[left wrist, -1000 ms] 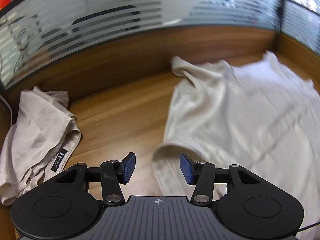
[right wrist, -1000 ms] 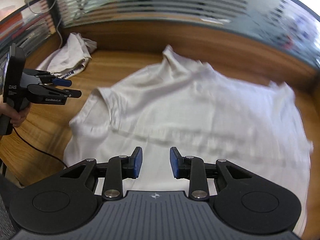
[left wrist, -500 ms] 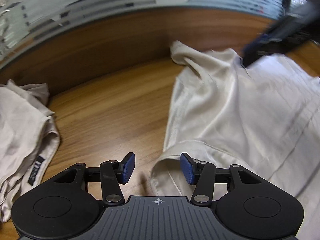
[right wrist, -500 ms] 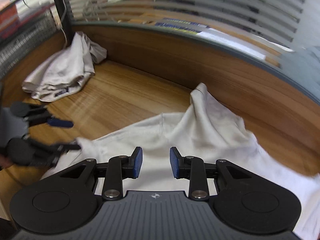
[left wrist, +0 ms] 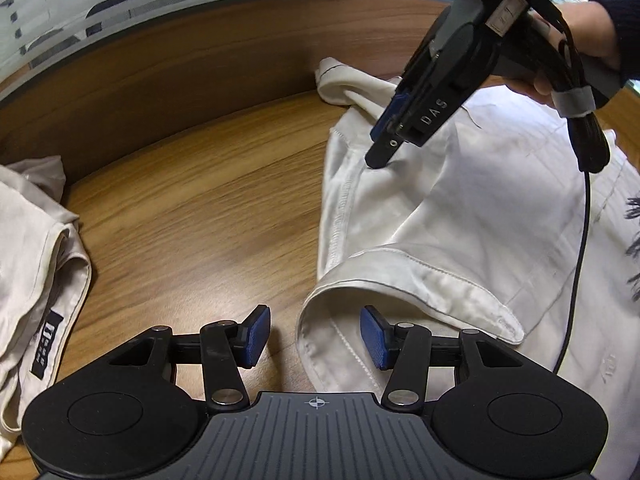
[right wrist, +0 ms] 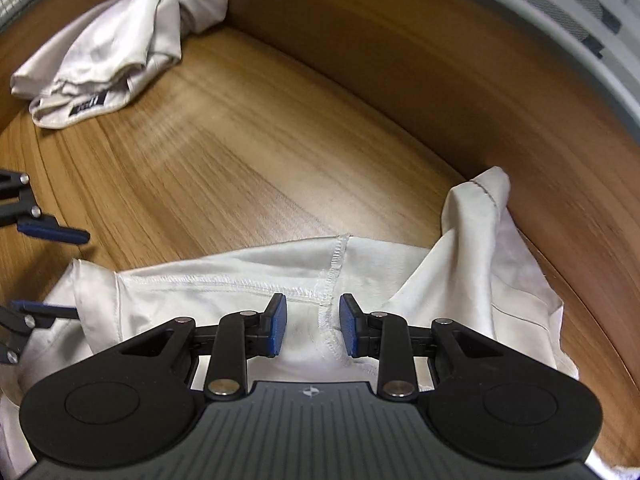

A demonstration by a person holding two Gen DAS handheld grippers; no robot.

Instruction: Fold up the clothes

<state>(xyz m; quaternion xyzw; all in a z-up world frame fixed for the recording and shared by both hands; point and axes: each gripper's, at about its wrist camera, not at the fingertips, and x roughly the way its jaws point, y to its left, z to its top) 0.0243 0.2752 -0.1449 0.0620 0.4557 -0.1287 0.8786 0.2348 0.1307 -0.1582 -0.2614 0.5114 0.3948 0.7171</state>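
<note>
Two garments lie on the wooden tabletop (left wrist: 208, 216): a white shirt (left wrist: 472, 216) spread toward its right side, with one sleeve (right wrist: 484, 216) crumpled up against the raised back edge, and a beige bundle (right wrist: 108, 56) heaped in the far left corner. The left gripper (left wrist: 315, 336) hangs with its jaws parted about halfway, straddling the shirt's near hemmed edge but pinching nothing. The right gripper (right wrist: 313, 327) is set narrower, also empty, its pads either side of the seam (right wrist: 332, 280) where the sleeve joins the body.

The risk, as I judge it, lies in the closing. If the right jaws shut here they may catch only the top layer at the seam, so the lift drags the sleeve askew instead of folding it flat. If the left gripper grips the rolled hem unevenly, the edge could twist. The cable (left wrist: 580, 240) trailing across the shirt might also snag the cloth.

The left wrist view alone shows the person's hand (left wrist: 576, 40) on the right tool, that cable, and a dark print at the shirt's right edge. The right wrist view alone shows the seam stitching between the pads and the bundle's full heap.
</note>
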